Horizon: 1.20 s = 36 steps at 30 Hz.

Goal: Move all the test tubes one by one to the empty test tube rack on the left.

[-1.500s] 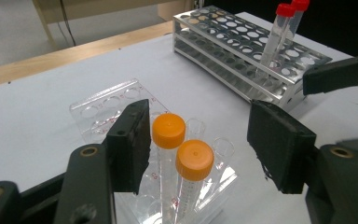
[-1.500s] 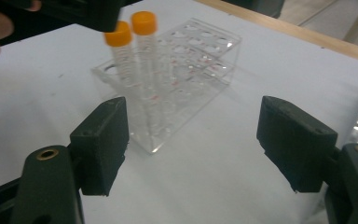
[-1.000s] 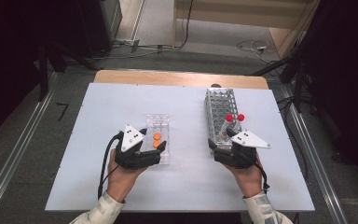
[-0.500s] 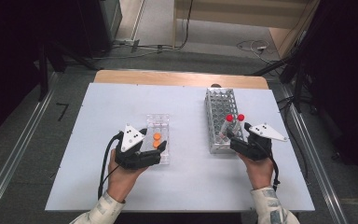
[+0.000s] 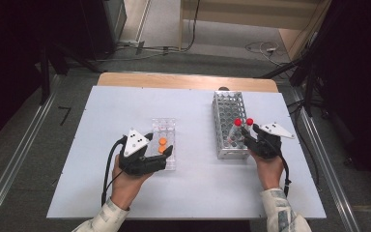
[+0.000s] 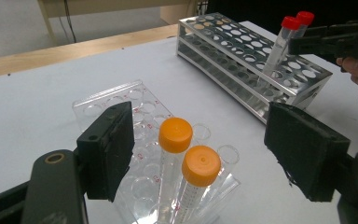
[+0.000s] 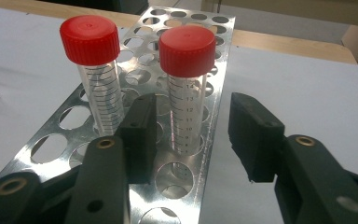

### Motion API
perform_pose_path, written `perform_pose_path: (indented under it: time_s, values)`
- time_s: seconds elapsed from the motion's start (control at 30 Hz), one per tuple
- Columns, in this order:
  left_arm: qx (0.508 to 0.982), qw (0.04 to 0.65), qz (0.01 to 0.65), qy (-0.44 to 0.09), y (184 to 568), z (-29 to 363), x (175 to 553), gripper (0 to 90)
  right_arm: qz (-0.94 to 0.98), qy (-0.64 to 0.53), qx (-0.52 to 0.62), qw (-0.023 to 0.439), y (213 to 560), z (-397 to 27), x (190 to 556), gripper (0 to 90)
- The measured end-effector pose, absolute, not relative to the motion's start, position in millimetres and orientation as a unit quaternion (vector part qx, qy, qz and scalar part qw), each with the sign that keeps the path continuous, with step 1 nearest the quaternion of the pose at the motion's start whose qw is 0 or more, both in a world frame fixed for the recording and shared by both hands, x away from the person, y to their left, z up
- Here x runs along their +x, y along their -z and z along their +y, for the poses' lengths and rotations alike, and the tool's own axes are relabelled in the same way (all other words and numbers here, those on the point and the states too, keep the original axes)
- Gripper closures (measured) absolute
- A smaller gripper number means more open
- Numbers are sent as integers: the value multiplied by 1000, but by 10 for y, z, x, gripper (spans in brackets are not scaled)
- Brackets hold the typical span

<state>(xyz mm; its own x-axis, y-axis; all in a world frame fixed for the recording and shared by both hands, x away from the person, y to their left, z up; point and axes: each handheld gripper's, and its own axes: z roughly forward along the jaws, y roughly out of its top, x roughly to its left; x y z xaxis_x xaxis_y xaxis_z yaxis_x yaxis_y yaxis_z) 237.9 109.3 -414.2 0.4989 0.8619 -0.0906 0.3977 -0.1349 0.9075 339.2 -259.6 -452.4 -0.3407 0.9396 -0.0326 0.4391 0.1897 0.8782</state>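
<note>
My right hand-held gripper (image 7: 189, 140) has swung from the near end of the perforated metal tube rack (image 5: 224, 104) round to its right side, and its jaws have just been closing. The nearer clear plastic tube with a red screw cap (image 7: 185, 88) now stands between them, but the pads are not yet pressing on it, so that gripper is released for now. I judge this as lining up to lift that tube out of the rack. A second red-capped clear tube (image 7: 95, 74) stands in the neighbouring hole to its left.

My left hand-held gripper (image 6: 205, 154) has kept its place at the near end of the clear plastic tube tray (image 6: 116, 100), jaws apart around the two clear tubes with orange caps (image 6: 186, 154), touching neither.

On the nearer red-capped tube I can read printed graduation numbers running from 14 down to 9. The clear tray carries faint red marks I cannot make out.
</note>
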Motion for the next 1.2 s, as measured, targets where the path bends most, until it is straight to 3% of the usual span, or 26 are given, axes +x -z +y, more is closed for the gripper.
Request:
perform_pose_path:
  time_s: [0.37, 1.2]
  values:
    - [713, 488, 443, -239, 4142, 1088, 2376, 235, 713, -410, 477, 309, 4559, -2594, 3433, 701]
    - [712, 489, 443, -240, 4143, 1080, 2377, 219, 677, -473, 456, 332, 4084, -2695, 3211, 714]
